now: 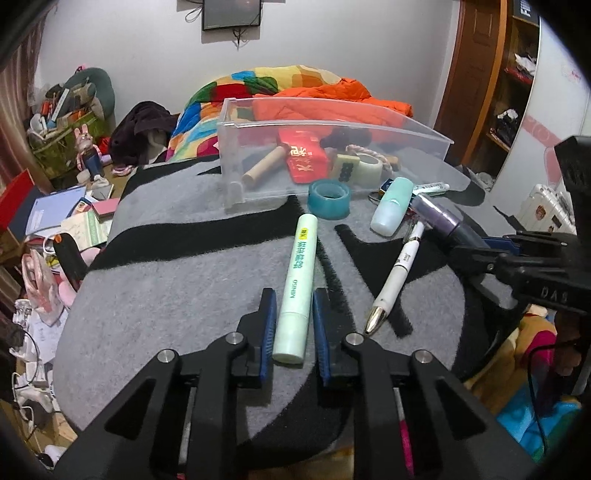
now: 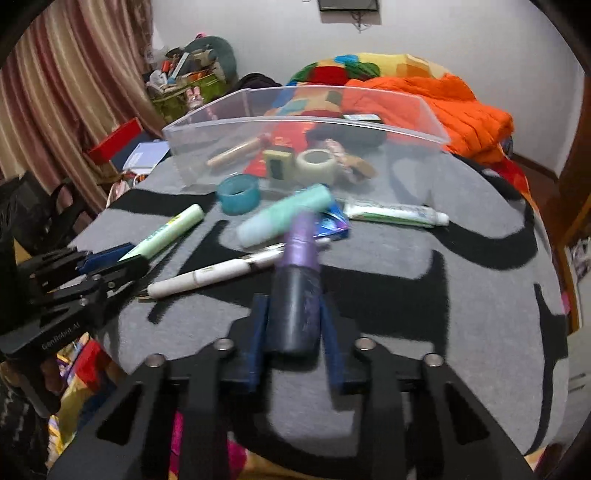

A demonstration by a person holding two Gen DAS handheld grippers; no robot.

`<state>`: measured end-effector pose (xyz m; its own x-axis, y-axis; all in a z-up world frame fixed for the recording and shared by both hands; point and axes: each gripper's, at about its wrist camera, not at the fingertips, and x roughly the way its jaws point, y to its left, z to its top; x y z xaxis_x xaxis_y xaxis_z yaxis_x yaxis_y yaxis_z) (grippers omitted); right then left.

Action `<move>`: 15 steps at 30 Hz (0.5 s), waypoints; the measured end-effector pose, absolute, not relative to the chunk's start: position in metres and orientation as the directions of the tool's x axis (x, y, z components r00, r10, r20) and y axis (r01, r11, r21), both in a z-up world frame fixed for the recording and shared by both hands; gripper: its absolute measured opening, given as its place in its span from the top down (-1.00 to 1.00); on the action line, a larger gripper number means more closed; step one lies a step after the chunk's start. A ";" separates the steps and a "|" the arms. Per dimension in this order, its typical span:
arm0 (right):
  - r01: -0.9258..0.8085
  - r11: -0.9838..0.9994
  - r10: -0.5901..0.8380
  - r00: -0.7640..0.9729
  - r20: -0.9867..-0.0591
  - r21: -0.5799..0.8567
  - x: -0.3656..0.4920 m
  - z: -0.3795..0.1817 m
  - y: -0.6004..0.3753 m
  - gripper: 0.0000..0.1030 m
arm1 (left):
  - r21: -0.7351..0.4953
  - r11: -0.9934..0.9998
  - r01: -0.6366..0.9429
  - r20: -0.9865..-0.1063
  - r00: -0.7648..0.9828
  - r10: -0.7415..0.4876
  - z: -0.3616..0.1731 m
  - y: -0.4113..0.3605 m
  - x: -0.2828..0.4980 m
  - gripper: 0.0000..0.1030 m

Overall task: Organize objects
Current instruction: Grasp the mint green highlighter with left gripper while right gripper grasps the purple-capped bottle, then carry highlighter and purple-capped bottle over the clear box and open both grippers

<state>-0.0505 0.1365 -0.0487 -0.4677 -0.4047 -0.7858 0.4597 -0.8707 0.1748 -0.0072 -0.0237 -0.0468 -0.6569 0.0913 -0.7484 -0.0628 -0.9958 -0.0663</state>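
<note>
Green marker [image 1: 296, 286] lies between left claw [image 1: 294, 308] fingers.

- Clear glossy plastic bin [image 1: 258, 155], at 12 o'clock
- Matt, fuzzy grey-and-black felt mat [image 1: 177, 280]
- White pen [image 1: 399, 273] with shiny metal tip
- Smooth wooden dowel [image 1: 264, 167]

White wall [image 1: 147, 48] ran across the top, with a dark screen [image 1: 232, 13] mounted top centre. Striped curtains [image 2: 62, 92] hung upper left. A wooden door [image 1: 476, 62] and shelves [image 1: 517, 74] stood upper right. Colourful bedding [image 1: 280, 83] was heaped centre; clutter [image 1: 62, 110] was piled at left.
</note>
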 end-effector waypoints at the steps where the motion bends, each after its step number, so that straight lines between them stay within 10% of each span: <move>1: 0.451 -0.875 -0.402 -0.472 -0.785 0.177 -0.051 -0.048 0.140 0.55 | -0.064 -0.996 -0.068 -0.750 -0.655 0.093 -0.047 -0.023 -0.010 0.62; 15: 0.430 -0.885 -0.404 -0.518 -0.754 0.178 -0.055 -0.042 0.149 0.55 | -0.029 -0.996 -0.082 -0.738 -0.671 0.076 -0.047 -0.011 -0.028 0.71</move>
